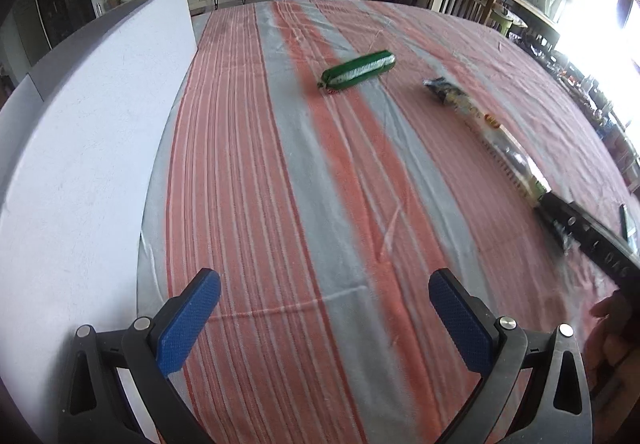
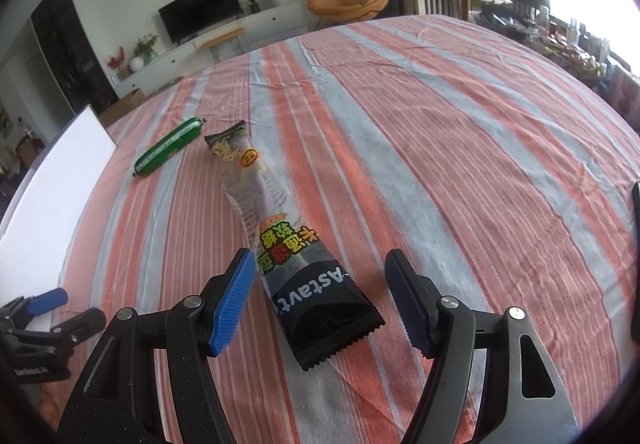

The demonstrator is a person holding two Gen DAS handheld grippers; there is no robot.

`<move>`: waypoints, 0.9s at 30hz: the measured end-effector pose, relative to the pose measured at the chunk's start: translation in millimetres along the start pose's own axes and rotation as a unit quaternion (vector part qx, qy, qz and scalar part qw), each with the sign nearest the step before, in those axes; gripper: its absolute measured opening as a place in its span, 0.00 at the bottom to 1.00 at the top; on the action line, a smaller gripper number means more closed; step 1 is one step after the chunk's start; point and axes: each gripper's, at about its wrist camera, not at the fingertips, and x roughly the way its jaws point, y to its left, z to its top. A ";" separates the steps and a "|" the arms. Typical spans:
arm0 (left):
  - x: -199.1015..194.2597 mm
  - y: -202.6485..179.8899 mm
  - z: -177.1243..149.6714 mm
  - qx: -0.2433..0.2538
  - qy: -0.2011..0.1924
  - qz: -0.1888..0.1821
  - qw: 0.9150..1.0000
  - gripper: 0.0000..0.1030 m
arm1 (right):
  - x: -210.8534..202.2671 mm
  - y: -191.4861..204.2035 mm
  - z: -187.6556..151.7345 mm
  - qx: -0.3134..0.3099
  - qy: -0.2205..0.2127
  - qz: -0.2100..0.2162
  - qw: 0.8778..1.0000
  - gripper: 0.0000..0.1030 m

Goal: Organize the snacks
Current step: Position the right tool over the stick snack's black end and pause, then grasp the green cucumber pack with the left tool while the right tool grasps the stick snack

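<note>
Snack packet (image 2: 304, 264), long and black-ended, lies on the striped cloth (image 2: 460, 148) with its near end between the spread fingers of the right gripper (image 2: 320, 296), untouched. Left gripper (image 1: 324, 314) likewise gapes, holding nothing. Beyond lies a green sausage stick (image 1: 359, 69); a white board (image 1: 80, 148) stands at left.

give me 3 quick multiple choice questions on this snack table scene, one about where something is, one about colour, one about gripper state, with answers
1. Where is the long black snack packet?
A. inside the white box
B. on the striped cloth, its near end between the right gripper's fingers
C. on the orange chair

2. What colour is the sausage-shaped snack?
A. green
B. yellow
C. purple

3. How is the right gripper?
A. shut on the packet
B. open, not touching it
C. out of view

Answers: 1 B, the packet's near end lies between the blue pads. 2 A, its wrapper is green. 3 B, gaps show on both sides.
</note>
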 end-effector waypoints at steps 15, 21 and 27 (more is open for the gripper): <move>13.2 -8.0 114.0 0.055 0.042 -0.004 0.998 0.99 | -0.4 -2.7 -0.1 0.003 0.000 0.010 1.000 0.70; 52.1 -33.2 145.8 0.125 0.045 0.006 0.991 0.95 | 0.3 -3.7 0.3 0.003 0.000 0.014 1.000 0.70; 80.4 -48.2 166.6 0.175 0.044 0.022 0.983 0.95 | 0.6 -3.6 0.2 0.003 0.000 0.015 1.000 0.71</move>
